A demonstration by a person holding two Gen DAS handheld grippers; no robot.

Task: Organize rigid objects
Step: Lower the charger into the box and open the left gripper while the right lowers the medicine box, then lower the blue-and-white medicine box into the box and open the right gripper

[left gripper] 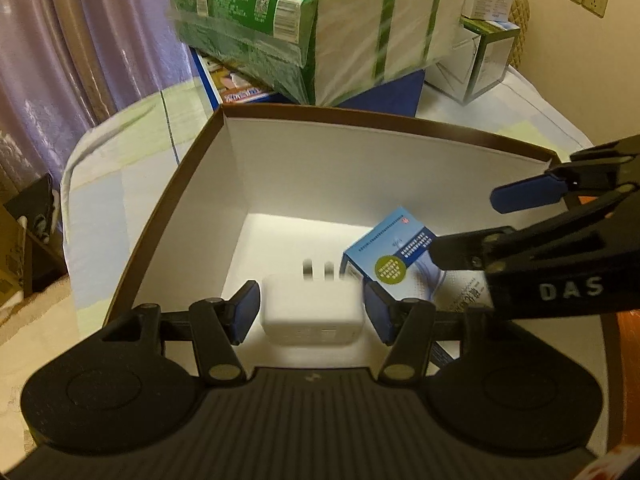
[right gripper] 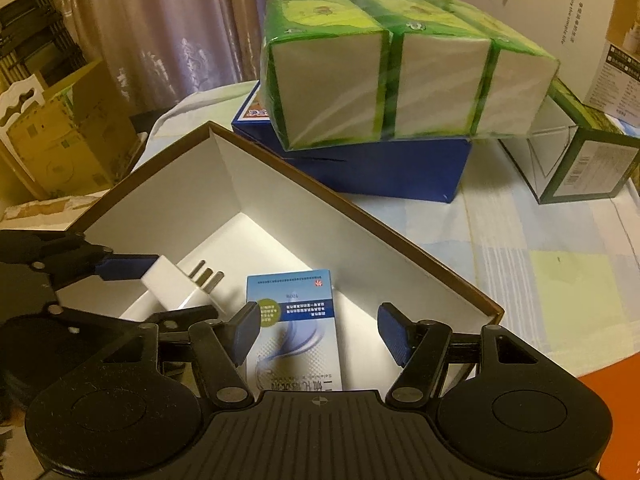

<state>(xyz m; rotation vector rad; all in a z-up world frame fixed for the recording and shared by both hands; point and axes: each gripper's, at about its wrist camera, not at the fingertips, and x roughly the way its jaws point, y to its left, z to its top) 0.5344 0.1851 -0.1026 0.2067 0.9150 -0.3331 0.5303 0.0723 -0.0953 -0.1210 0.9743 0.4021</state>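
A white plug adapter (left gripper: 310, 310) with metal prongs sits between the fingers of my left gripper (left gripper: 311, 312), inside the brown-rimmed white box (left gripper: 280, 114). The pads stand just apart from its sides, and the adapter looks blurred. The right wrist view shows it (right gripper: 172, 284) beside one blue pad of the left gripper (right gripper: 132, 266). A blue medicine box (left gripper: 390, 254) lies on the box floor to the right, also seen in the right wrist view (right gripper: 294, 320). My right gripper (right gripper: 316, 332) is open and empty over the medicine box, and it shows in the left wrist view (left gripper: 480, 228).
A green-wrapped tissue pack (right gripper: 380, 64) lies on a blue box (right gripper: 380, 168) behind the open box (right gripper: 360, 216). A green and white carton (right gripper: 576, 156) stands to the right on the checked cloth. Cardboard boxes (right gripper: 60, 136) stand at the left by the curtain.
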